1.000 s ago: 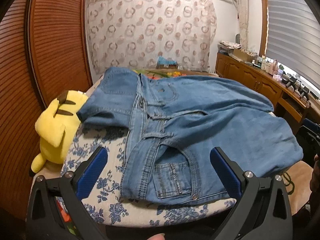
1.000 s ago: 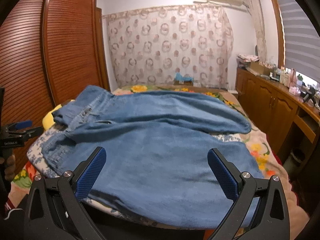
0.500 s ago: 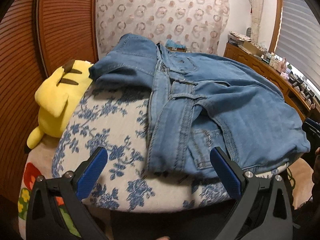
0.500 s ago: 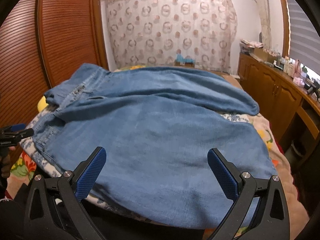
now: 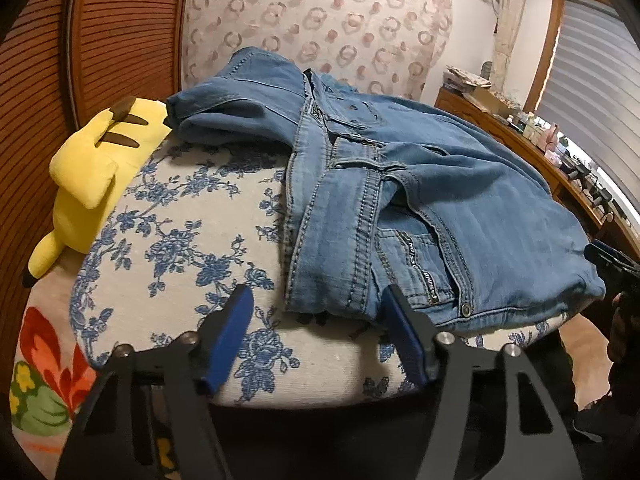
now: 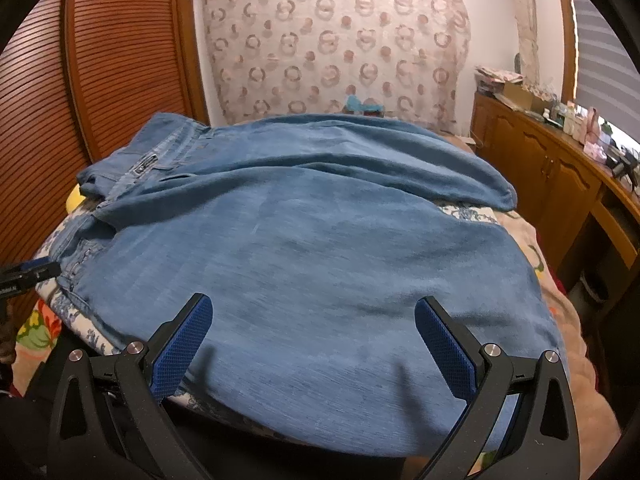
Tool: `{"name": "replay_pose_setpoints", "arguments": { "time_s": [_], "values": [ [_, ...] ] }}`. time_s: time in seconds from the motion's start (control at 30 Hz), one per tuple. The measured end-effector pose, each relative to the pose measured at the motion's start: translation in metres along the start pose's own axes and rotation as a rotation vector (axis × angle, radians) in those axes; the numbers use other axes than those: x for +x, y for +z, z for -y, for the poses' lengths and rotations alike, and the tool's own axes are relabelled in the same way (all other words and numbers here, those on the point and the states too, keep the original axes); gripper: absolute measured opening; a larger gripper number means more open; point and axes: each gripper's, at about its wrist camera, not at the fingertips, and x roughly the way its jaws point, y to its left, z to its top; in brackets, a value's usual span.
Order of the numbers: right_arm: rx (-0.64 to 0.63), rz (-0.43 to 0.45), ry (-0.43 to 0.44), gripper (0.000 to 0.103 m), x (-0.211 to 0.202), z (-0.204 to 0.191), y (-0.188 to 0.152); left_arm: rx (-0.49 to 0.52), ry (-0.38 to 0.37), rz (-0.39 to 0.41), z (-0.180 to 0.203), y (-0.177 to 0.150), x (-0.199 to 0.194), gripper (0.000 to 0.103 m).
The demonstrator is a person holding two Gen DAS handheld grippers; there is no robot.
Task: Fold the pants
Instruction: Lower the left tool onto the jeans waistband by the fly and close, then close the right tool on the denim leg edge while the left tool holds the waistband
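Two grippers at near edge of jeans (image 5: 440, 184): left gripper (image 5: 316, 336) just narrowed, waistband corner between pads, untouched; right gripper (image 6: 316, 344) spread wide, empty.

The blue denim pants (image 5: 420, 200) lie on a floral blue-and-white cushion (image 5: 180, 248). The left hand-held gripper (image 5: 318, 332), jaws just closing, straddles their waistband corner; a yellow plush toy (image 5: 92, 176) sits beside the cushion.
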Motion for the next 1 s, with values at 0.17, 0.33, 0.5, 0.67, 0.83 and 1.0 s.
{"name": "replay_pose_setpoints", "arguments": {
  "time_s": [0.17,0.33,0.5,0.67,0.83,1.0],
  "values": [
    [0.007,-0.005,-0.001,0.103,0.000,0.002,-0.002,0.023,0.002,0.019,0.002,0.000,0.002,0.053],
    [0.011,-0.015,0.001,0.103,0.000,0.004,-0.006,0.053,-0.009,0.034,0.006,-0.002,0.002,0.031],
    [0.016,-0.016,0.000,0.103,0.001,0.007,-0.007,0.072,-0.017,0.106,0.017,0.002,-0.013,0.018],
    [0.016,-0.014,0.006,0.103,-0.002,0.008,-0.007,0.102,-0.030,0.158,0.027,0.018,-0.030,0.015],
    [0.008,0.000,0.027,0.103,-0.006,0.003,-0.001,0.133,-0.052,0.196,0.036,0.046,-0.033,0.013],
    [-0.002,0.011,0.075,0.103,-0.011,-0.006,0.008,0.185,-0.058,0.242,0.055,0.080,-0.031,0.012]
  ]
}}
